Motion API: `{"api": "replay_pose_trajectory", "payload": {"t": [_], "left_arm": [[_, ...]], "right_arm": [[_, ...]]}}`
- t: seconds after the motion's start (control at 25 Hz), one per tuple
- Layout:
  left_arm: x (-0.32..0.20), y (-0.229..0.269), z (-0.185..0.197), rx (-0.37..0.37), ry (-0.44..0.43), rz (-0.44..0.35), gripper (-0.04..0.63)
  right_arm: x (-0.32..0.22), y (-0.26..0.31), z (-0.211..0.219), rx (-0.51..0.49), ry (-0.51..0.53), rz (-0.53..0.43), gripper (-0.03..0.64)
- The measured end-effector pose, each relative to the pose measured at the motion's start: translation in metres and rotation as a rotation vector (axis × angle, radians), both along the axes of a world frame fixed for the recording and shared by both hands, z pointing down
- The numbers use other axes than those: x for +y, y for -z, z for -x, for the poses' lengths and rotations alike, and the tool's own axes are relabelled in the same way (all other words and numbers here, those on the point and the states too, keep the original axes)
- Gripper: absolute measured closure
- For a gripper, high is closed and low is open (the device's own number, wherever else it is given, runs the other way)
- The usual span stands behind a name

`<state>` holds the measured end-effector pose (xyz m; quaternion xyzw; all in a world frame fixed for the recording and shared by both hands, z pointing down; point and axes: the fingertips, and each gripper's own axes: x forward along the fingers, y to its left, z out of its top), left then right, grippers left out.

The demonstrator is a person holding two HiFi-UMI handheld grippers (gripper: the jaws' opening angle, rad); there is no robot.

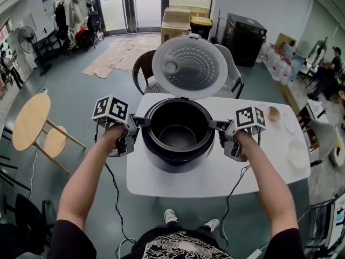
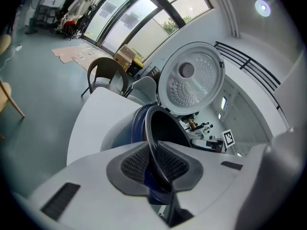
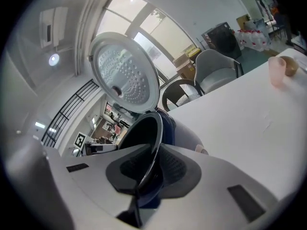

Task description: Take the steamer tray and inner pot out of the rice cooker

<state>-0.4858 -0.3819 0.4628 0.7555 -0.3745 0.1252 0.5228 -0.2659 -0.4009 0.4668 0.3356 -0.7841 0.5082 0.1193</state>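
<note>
Gripping: left gripper (image 1: pixel 141 121) and right gripper (image 1: pixel 215 124), each clamped on rim of inner pot (image 1: pixel 178 135)
Relation: opposite sides, pot between them

Bright even daylight; fisheye edges dark, warped.

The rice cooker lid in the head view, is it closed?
No, the lid stands raised behind the rice cooker, and the dark pot inside is open to view.
</note>
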Motion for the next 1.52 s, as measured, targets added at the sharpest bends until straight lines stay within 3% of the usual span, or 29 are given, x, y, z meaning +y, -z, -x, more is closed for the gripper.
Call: {"api": "replay_pose_trajectory", "payload": {"t": [0.2,0.32,0.6,0.92,1.16,1.52], "left_arm": [[0.0,0.001,0.003,0.129,0.068,0.024,0.548],[-0.001,0.001,0.003,0.159,0.092,0.02,0.549],[0.006,0.01,0.004,0.087,0.103,-0.021,0.555],[0.021,0.079,-0.064,0.087,0.143,-0.104,0.555],[0.047,0.093,-0.037,0.073,0.181,-0.165,0.556],[0.07,0.141,-0.042,0.063,0.252,-0.278,0.557]], "right_arm": [[0.001,-0.001,-0.001,-0.029,-0.021,0.021,0.557],[0.0,-0.001,-0.002,-0.03,-0.034,0.023,0.558],[0.015,0.007,-0.002,0.024,0.017,0.004,0.563],[0.019,0.072,-0.069,-0.067,0.043,-0.058,0.565],[0.033,0.092,-0.041,-0.11,0.078,-0.124,0.574],[0.041,0.134,-0.043,-0.201,0.133,-0.212,0.575]]}}
